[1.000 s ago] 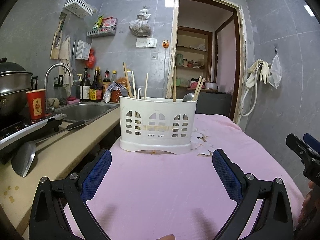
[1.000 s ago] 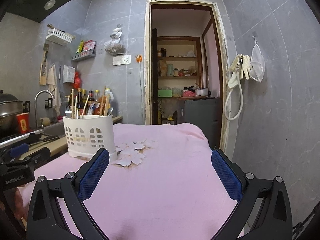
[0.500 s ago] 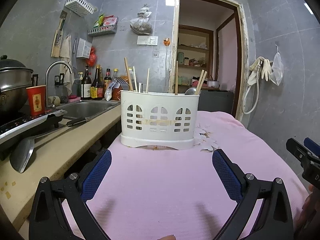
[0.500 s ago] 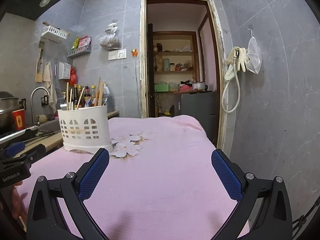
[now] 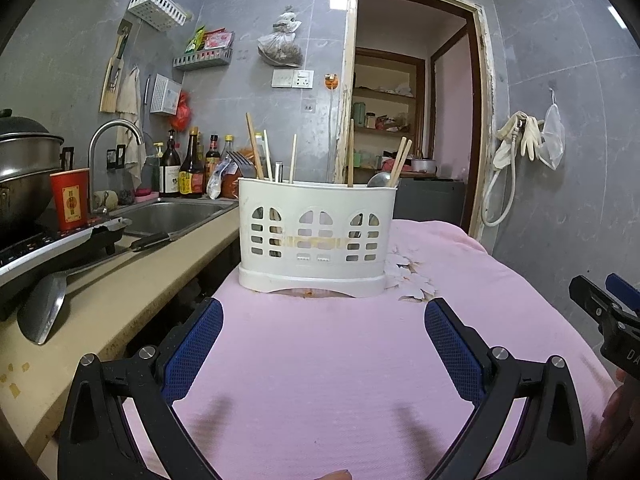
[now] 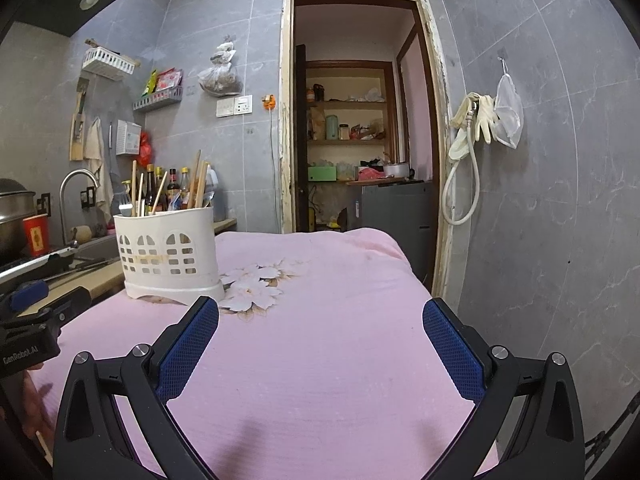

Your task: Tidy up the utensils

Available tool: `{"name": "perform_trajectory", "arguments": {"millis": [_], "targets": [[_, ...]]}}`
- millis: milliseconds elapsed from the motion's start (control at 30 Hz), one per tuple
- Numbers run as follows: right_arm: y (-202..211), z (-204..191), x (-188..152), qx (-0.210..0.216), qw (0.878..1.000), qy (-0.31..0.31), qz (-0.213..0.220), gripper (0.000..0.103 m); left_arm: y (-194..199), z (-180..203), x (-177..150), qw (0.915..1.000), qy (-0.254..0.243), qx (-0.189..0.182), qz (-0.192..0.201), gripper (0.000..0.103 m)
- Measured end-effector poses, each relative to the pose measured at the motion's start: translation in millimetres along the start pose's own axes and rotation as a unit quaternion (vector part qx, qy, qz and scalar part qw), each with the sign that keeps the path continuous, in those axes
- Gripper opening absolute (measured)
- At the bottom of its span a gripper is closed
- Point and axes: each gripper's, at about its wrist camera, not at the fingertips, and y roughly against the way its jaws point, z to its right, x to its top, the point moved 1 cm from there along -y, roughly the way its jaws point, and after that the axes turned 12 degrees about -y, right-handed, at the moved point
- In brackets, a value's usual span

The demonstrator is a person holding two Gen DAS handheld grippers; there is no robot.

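Note:
A white plastic utensil holder (image 5: 316,236) with arched cut-outs stands on a pink cloth-covered table (image 5: 340,360). Wooden chopsticks (image 5: 254,147), a fork (image 5: 239,159) and a metal spoon (image 5: 378,179) stick up out of it. My left gripper (image 5: 323,320) is open and empty, a short way in front of the holder. In the right wrist view the holder (image 6: 170,254) sits to the left, and my right gripper (image 6: 321,318) is open and empty over the pink table (image 6: 340,340). Part of the right gripper (image 5: 604,312) shows at the left wrist view's right edge.
A counter (image 5: 112,300) runs along the left with a metal spatula (image 5: 44,308), a stove edge, a red cup (image 5: 70,199), a steel sink (image 5: 168,216) and sauce bottles (image 5: 188,168). An open doorway (image 6: 360,120) and grey tiled walls lie behind the table.
Both grippers have dropped slightly and tilted up, so the holder sits a little lower and nearer in the left wrist view. Both stay open and empty.

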Motion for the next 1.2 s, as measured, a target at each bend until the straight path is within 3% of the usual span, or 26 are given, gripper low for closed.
{"name": "perform_trajectory", "arguments": {"millis": [1200], "targets": [[0.0,0.1,0.7,0.000,1.000,0.002,-0.001,0.103,0.7,1.3,0.3,1.0000,0.003,-0.002,-0.002,0.099]]}}
